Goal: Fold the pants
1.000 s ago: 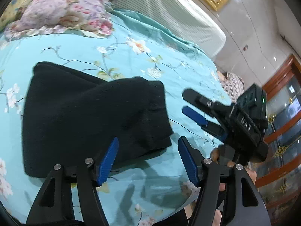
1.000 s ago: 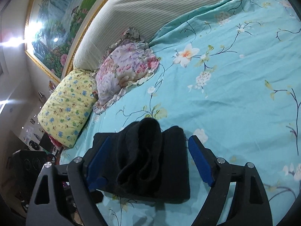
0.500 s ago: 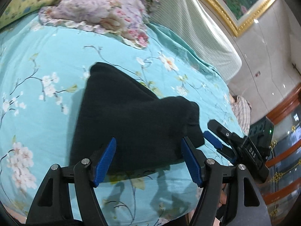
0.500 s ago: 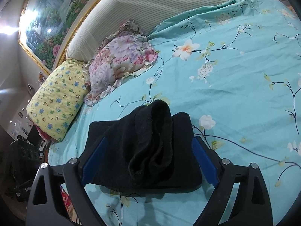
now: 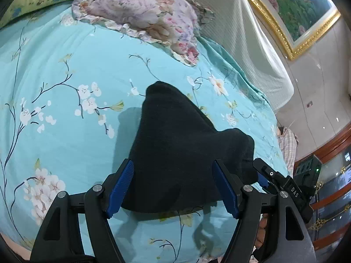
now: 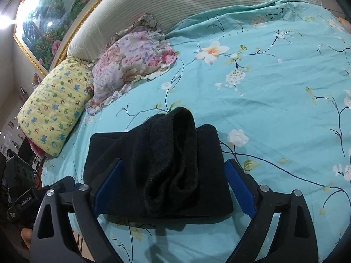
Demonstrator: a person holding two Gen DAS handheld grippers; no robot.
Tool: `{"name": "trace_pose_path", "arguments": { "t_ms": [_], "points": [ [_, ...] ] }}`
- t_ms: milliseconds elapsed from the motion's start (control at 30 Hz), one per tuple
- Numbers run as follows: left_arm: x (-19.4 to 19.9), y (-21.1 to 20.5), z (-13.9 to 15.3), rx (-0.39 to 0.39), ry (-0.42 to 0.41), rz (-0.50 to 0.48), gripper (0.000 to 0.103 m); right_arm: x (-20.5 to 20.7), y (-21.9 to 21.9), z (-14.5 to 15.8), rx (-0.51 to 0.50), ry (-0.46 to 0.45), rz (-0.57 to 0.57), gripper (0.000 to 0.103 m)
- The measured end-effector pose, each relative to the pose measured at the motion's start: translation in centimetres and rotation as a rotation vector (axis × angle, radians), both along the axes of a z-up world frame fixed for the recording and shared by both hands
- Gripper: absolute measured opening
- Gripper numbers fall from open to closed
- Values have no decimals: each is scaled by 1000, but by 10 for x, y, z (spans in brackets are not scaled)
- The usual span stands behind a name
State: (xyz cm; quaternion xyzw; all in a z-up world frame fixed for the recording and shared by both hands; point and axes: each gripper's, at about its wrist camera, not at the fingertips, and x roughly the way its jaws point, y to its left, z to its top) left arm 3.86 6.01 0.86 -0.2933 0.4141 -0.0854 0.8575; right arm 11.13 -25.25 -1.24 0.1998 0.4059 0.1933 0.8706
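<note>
The black pants (image 5: 175, 149) lie folded into a thick bundle on the turquoise flowered bedspread (image 5: 65, 131). My left gripper (image 5: 173, 188) is open, its blue pads on either side of the bundle's near edge. In the right wrist view the pants (image 6: 158, 164) show a rounded fold standing up in the middle. My right gripper (image 6: 173, 186) is open too and straddles the bundle from the other side. The right gripper's tips (image 5: 263, 175) show in the left wrist view, at the bundle's right corner.
A pink flowered pillow (image 6: 131, 61) and a yellow patterned pillow (image 6: 52, 103) lie near the striped headboard (image 6: 175, 2). A gold-framed painting (image 5: 296, 11) hangs above. The bed's near edge runs just below both grippers. Wooden furniture (image 5: 329, 197) stands at the right.
Both grippers have moved in closer to the pants, and the bundle now sits between each pair of open fingers. The left gripper has swung to the left around the bundle.
</note>
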Motion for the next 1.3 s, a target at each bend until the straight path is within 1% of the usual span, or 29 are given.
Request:
{"name": "trace_pose_path", "arguments": {
  "t_ms": [433, 867, 1067, 1133, 1200, 1233, 1300],
  "points": [
    [10, 11, -12, -15, 32, 20, 76, 8, 7, -13, -8, 46, 5, 93],
    [36, 1, -25, 9, 81, -22, 79, 17, -1, -29, -10, 92, -21, 93],
    [46, -3, -28, 18, 96, -36, 80, 22, 6, -35, -5, 101, 12, 92],
    [50, -4, -30, 18, 100, -41, 80, 23, 10, -38, -23, 100, 21, 90],
    [53, -5, -32, 16, 105, -48, 81, 23, 9, -41, -23, 106, 17, 83],
    [55, -6, -34, 15, 109, -52, 81, 23, 7, -43, -12, 111, 15, 81],
    [58, -7, -36, 16, 113, -56, 82, 24, 3, -46, 22, 118, 19, 71]
  ]
}}
